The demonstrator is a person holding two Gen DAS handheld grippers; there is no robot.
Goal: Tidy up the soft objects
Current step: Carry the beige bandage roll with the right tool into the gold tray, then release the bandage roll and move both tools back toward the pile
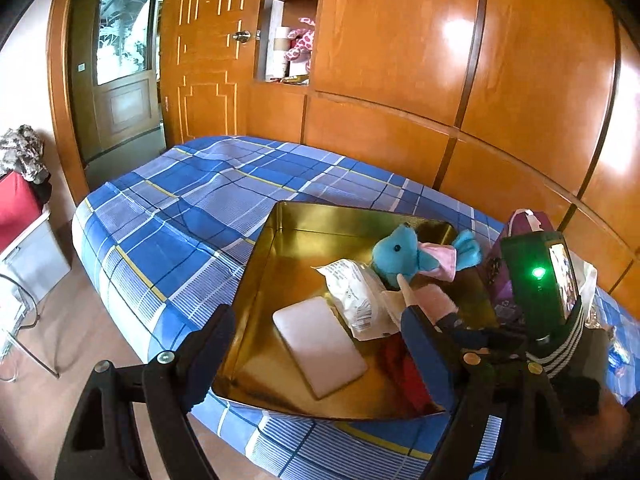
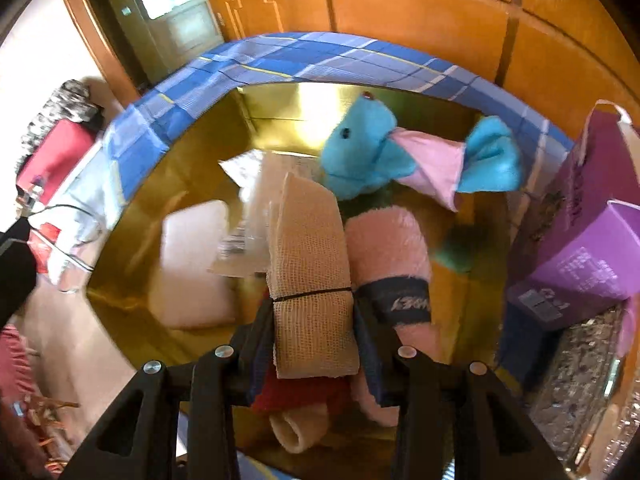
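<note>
My left gripper (image 1: pixel 316 344) hangs open over the gold metal tin (image 1: pixel 256 256) on the bed. Inside already: pale pink pad (image 1: pixel 320 344), white packet (image 1: pixel 356 296), blue plush toy (image 2: pixel 360 152). My right gripper (image 2: pixel 314 336) clamps a beige rolled bandage (image 2: pixel 308 272) above it, not yet released.

Shallow metal tin (image 1: pixel 280 236): shiny gold
Bed cover (image 1: pixel 192 204): blue-white plaid, thin yellow lines
Plush toy (image 2: pixel 360 160): turquoise, pink ear
Rolled gauze bandage (image 2: pixel 310 280): beige mesh, black band
Cardboard box (image 2: pixel 592 248): purple
Flat pad (image 1: pixel 320 344): pale pink
</note>
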